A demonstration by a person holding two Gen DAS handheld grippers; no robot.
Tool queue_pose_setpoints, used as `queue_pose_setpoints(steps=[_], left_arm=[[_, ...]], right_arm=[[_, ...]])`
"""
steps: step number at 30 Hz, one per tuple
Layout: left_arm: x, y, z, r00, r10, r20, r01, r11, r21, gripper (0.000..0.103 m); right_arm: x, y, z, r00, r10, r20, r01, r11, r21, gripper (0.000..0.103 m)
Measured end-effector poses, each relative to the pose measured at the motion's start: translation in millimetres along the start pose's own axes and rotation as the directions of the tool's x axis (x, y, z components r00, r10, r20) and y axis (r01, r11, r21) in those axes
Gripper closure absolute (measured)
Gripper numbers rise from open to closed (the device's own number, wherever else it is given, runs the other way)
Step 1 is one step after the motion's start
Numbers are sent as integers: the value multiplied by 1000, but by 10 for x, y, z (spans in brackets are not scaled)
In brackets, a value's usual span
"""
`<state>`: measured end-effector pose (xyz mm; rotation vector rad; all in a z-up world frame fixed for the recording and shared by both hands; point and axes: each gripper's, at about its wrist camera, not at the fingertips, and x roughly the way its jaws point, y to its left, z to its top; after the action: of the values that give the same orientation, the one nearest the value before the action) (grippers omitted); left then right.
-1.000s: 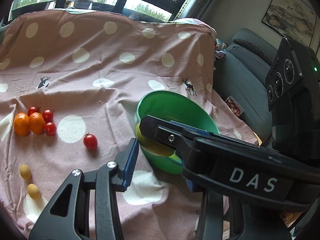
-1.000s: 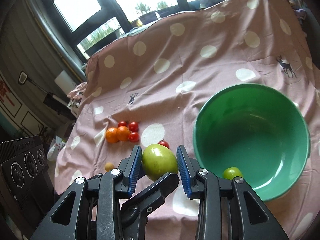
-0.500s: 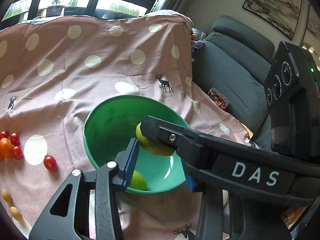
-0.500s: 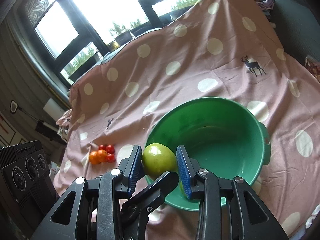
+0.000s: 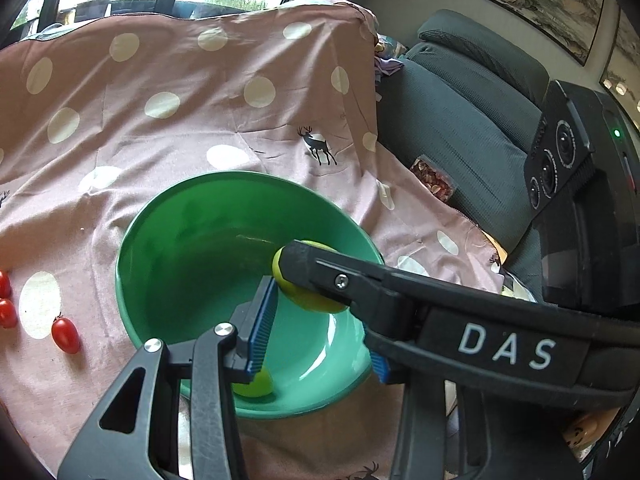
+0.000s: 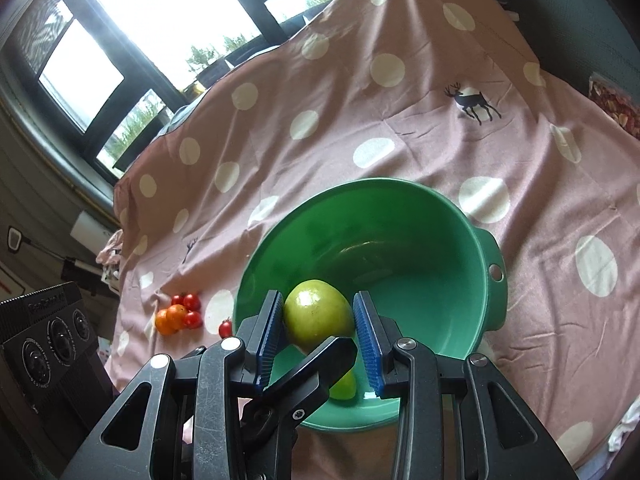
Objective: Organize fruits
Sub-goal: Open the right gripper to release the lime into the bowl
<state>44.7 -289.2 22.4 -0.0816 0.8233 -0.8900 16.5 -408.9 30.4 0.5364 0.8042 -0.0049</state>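
A: Right wrist view, lower centre of the frame: the right gripper (image 6: 318, 334) has its blue fingers (image 6: 267, 334) closed on a large green fruit (image 6: 318, 316), one pad on each side of it, held over the near part of the green bowl (image 6: 490, 276).

B: Anything in the bowl?

A: A smaller green fruit (image 6: 345, 387) lies on the bowl floor, just below the held one and partly hidden by the tip of the other gripper. Left of the bowl, on the pink dotted cloth (image 6: 400, 120), sit some oranges and cherry tomatoes (image 6: 178, 314).

B: And the left wrist view?

A: The left gripper (image 5: 320, 336) stands narrowly apart with nothing between its fingers. The right gripper's arm crosses the frame from the right, carrying the large fruit (image 5: 308, 300) just beside the left blue pad, over the bowl (image 5: 168, 216).
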Motion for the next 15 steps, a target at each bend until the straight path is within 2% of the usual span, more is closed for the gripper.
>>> queue_pose_setpoints(steps=[7,15], left_arm=[[102,30,-34,1000,4,-22,-4,1000,-12,62],[196,70,-68,999,-5,-53,3,999,-35,62]], right_arm=[[114,-94,6,999,-1,-52,2,1000,19,64],[201,-135,-9,995,-42,-86,44,999,22,64]])
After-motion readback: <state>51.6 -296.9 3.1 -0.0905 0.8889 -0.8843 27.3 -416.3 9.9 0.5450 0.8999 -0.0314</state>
